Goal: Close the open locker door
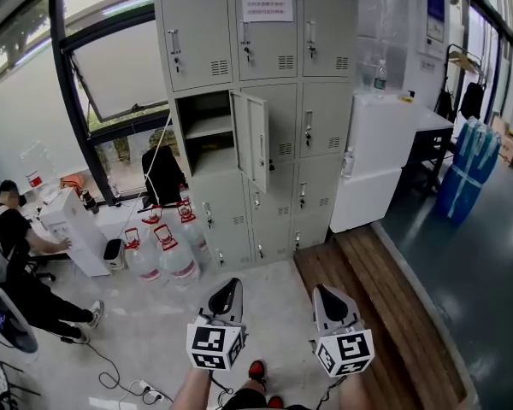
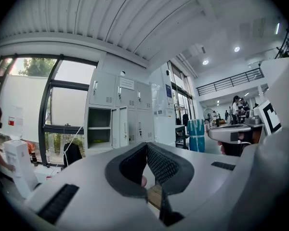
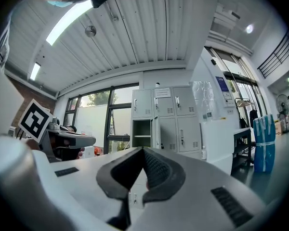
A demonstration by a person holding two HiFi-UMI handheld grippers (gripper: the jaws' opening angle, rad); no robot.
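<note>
Facing: a grey locker bank (image 1: pixel 256 118) against the wall, three columns wide, seen from the head view across a pale floor (image 1: pixel 154 331).
Open locker door (image 1: pixel 255 139): second row from the top, left column; hinged on its right side and swung outward, well away from its frame.
Open compartment (image 1: pixel 203 131): exposed, with one shelf across it.
Left gripper (image 1: pixel 230 284): low in the head view, well apart from the lockers; in its own view its jaws are together at the tips with nothing between them.
Right gripper (image 1: pixel 324 291): beside the left one, equally far from the door; jaws together, nothing held.
Water jugs (image 1: pixel 167 259): standing on the floor at the bank's lower left.
White cabinet (image 1: pixel 376 161): just right of the lockers.
Wooden platform (image 1: pixel 385 306): running along the floor below that cabinet.
Seated person (image 1: pixel 17 254): at the far left edge.
</note>
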